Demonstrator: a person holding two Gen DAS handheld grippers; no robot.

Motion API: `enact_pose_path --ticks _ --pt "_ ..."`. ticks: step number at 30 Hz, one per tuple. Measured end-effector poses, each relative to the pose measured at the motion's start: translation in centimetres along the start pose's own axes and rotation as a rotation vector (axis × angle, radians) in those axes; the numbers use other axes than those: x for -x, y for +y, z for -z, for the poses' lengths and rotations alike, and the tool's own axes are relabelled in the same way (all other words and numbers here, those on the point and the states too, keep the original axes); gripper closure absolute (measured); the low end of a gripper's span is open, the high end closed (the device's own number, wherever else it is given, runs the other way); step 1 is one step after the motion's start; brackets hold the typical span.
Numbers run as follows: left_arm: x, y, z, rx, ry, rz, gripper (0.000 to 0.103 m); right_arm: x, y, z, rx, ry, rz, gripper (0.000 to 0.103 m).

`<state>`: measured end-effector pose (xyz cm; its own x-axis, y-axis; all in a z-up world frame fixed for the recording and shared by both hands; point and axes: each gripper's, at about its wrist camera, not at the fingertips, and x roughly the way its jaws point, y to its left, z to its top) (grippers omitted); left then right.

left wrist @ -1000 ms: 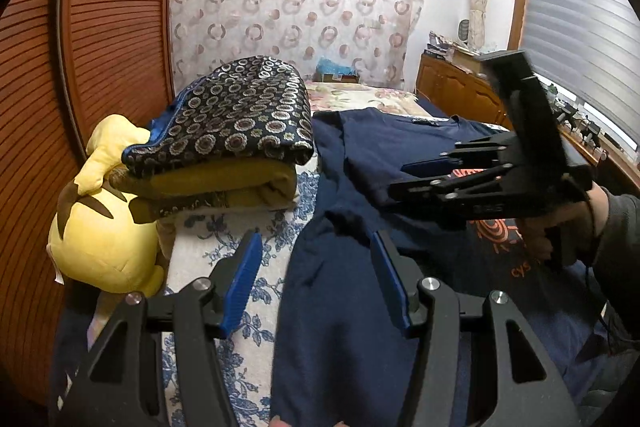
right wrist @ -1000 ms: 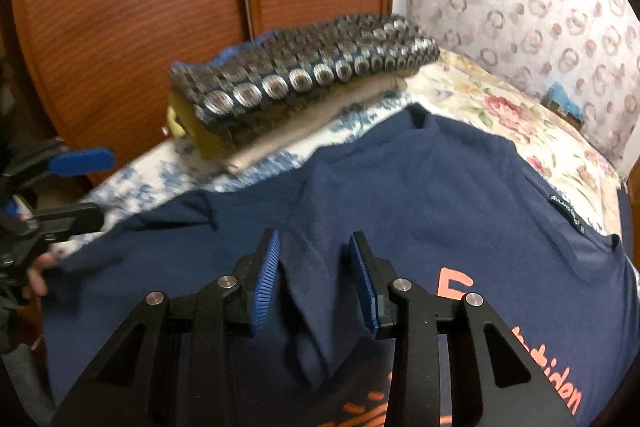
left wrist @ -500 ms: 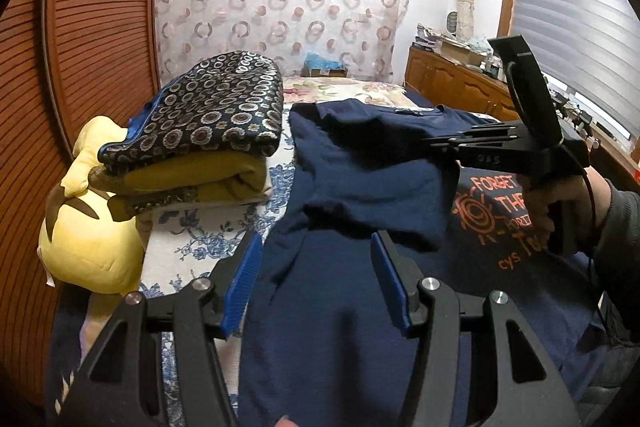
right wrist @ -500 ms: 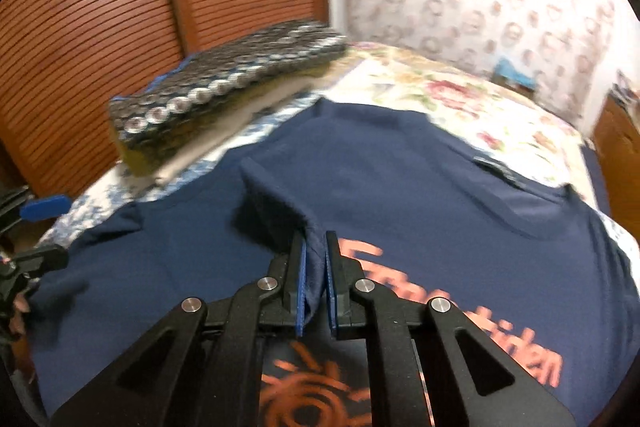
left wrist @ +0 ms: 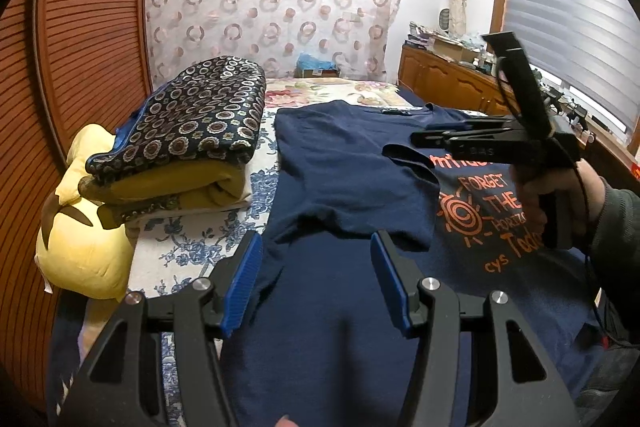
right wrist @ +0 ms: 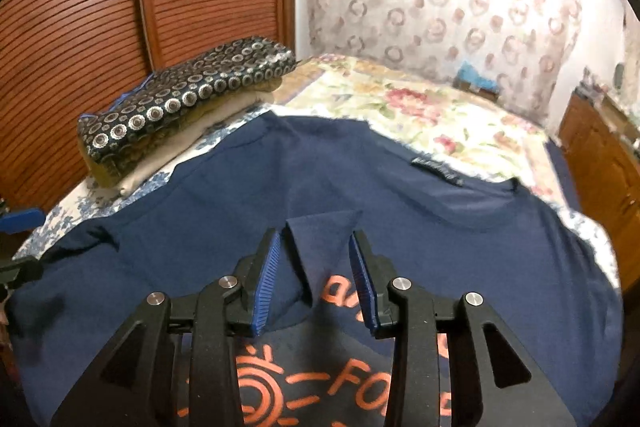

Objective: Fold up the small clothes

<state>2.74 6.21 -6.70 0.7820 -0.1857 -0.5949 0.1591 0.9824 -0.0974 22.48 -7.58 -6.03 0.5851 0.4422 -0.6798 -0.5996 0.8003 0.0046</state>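
Note:
A navy T-shirt (left wrist: 348,163) with orange print lies flat on the bed. One sleeve (right wrist: 320,231) is folded inward over the chest, its edge just above the print. My right gripper (right wrist: 316,243) hovers over that sleeve. Its jaws are opening, and the sleeve's corner lies between the blue pads without being pressed. In the left wrist view the right gripper (left wrist: 424,139) is held by a hand at the right. My left gripper (left wrist: 316,247) stands open above the shirt's lower side edge with nothing gripped.
A stack of folded patterned bedding (left wrist: 192,131) sits left of the shirt, with a yellow plush toy (left wrist: 76,239) beside it. A slatted wooden wardrobe (left wrist: 80,47) lines the left side. A wooden cabinet (left wrist: 448,83) stands far right. The floral sheet (right wrist: 420,107) lies beyond the collar.
The right gripper shut on the sleeve, carried it across onto the shirt's front, then parted its jaws and left it folded there. The left gripper stayed open and nearly still.

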Motion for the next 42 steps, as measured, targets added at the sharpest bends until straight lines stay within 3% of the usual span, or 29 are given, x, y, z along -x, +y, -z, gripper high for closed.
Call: enact_pose_path --ticks 3,8,9,11,12,22,25,36,42 --pt "-0.2 -0.2 0.1 -0.001 0.004 0.004 0.048 -1.8 -0.1 -0.2 -0.008 0.041 -0.044 0.067" --pt "-0.4 -0.6 0.3 -0.002 0.014 0.009 0.048 -4.8 0.1 -1.0 0.038 0.115 -0.016 0.069" --pt "-0.4 -0.7 0.3 -0.003 0.015 0.01 0.048 -5.0 0.0 -1.0 0.035 0.123 -0.021 0.073" --pt "-0.4 -0.9 0.4 -0.005 0.018 0.013 0.048 -4.8 -0.4 -0.8 0.029 0.122 -0.01 0.094" --pt "-0.5 -0.9 0.4 -0.007 0.019 0.014 0.048 -4.7 -0.6 -0.6 0.024 0.123 -0.005 0.096" --pt "-0.7 -1.9 0.1 -0.016 0.022 0.024 0.048 -0.3 -4.1 1.5 -0.088 0.072 0.086 0.096" --pt "-0.8 -2.5 -0.2 -0.024 0.024 0.025 0.048 1.1 -4.8 2.2 -0.111 0.06 0.105 0.074" --pt "-3.4 -4.8 -2.3 -0.07 0.051 0.038 0.048 7.5 -7.5 6.2 -0.152 -0.009 0.052 0.061" --pt "-6.3 -5.6 -3.8 -0.105 0.109 0.04 0.048 11.7 -10.7 9.0 -0.159 -0.029 0.185 0.058"
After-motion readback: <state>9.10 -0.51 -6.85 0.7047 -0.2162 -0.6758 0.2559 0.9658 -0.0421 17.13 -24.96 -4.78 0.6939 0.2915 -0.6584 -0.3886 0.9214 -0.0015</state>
